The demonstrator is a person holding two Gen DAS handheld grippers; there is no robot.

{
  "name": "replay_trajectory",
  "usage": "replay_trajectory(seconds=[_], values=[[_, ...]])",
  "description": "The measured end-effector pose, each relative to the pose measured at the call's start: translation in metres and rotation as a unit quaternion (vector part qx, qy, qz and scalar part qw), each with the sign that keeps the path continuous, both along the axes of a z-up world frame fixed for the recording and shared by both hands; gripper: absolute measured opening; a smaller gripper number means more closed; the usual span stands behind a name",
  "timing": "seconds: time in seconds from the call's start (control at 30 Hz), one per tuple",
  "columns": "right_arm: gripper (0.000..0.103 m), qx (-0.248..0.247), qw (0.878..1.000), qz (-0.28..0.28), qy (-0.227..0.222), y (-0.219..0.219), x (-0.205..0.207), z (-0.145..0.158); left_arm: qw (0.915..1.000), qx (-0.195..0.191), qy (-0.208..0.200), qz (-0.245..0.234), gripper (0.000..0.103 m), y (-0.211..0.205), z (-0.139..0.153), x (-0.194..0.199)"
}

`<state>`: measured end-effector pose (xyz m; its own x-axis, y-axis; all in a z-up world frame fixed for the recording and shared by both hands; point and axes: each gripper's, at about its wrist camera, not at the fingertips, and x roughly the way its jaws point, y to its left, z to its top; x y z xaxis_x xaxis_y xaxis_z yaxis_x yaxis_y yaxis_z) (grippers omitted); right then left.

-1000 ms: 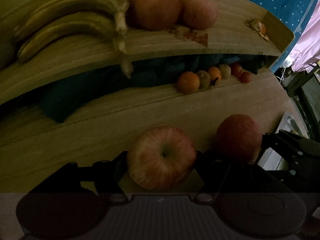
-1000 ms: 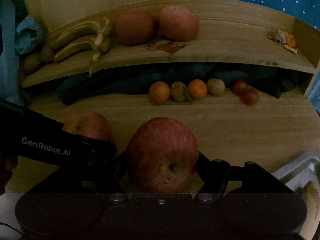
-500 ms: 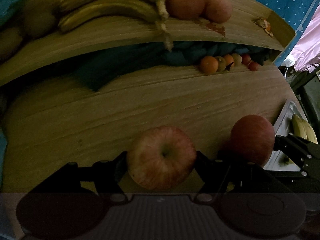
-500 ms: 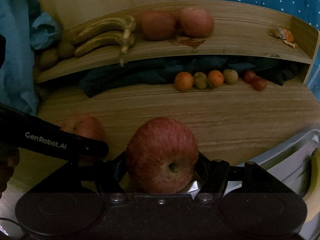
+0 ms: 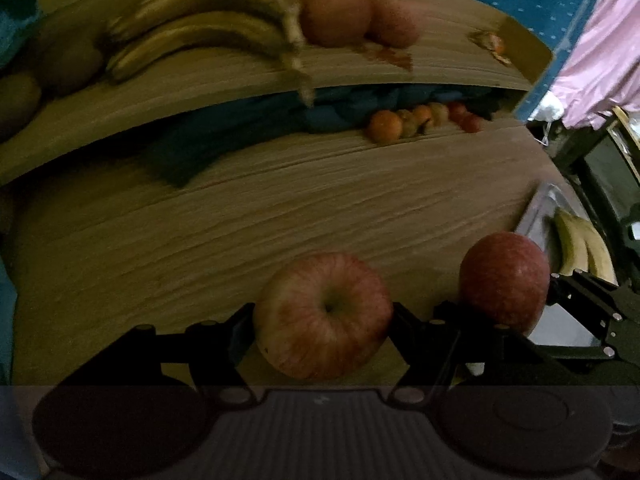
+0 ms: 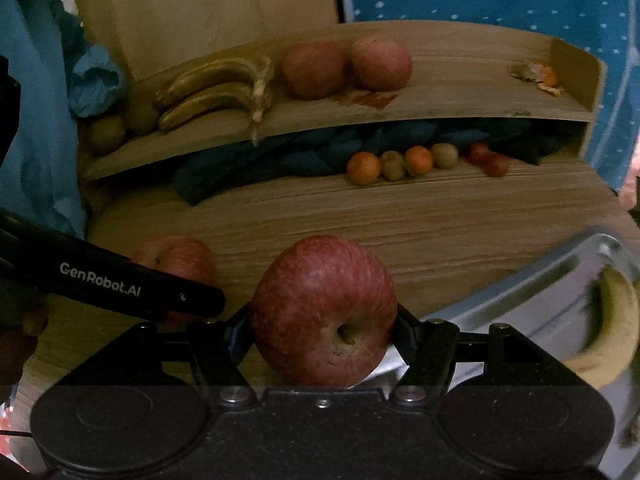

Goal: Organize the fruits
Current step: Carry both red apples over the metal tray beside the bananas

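Presently, the striped apple (image 5: 324, 316) sits clamped between the left gripper (image 5: 323, 320) fingers above the wooden surface (image 5: 280, 216), and the darker red apple (image 6: 324, 312) is likewise clamped in the right gripper (image 6: 323, 320), at 3 o'clock of the first. At 2 o'clock a metal tray (image 6: 532, 280) holds bananas (image 6: 612, 328); at 12 o'clock the shelf (image 6: 440, 92) carries two apples (image 6: 348, 66) and a banana bunch (image 6: 212, 88), small fruits (image 6: 400, 160) beneath.
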<state>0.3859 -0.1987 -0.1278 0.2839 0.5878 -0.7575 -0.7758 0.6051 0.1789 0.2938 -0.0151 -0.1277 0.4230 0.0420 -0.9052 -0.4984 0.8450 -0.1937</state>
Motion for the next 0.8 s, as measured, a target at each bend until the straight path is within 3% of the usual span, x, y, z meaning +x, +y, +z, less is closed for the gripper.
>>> replay_trajectory(seconds=[0.37,0.6,0.8], values=[[0.07,-0.011,0.995,-0.103,-0.016,-0.066,0.013,0.022,0.9937,-0.006,-0.028,-0.108,0.074,-0.054,0.012,0.043],[0.07,-0.03,0.985,-0.17,-0.015,-0.115,0.019,0.017,0.9831,-0.019,-0.031,-0.179,0.074,-0.098,0.005,0.074],[0.07,-0.043,0.977,-0.208,-0.006,-0.144,0.021,0.006,0.977,-0.023,-0.021,-0.211,0.074,-0.124,-0.006,0.092]])
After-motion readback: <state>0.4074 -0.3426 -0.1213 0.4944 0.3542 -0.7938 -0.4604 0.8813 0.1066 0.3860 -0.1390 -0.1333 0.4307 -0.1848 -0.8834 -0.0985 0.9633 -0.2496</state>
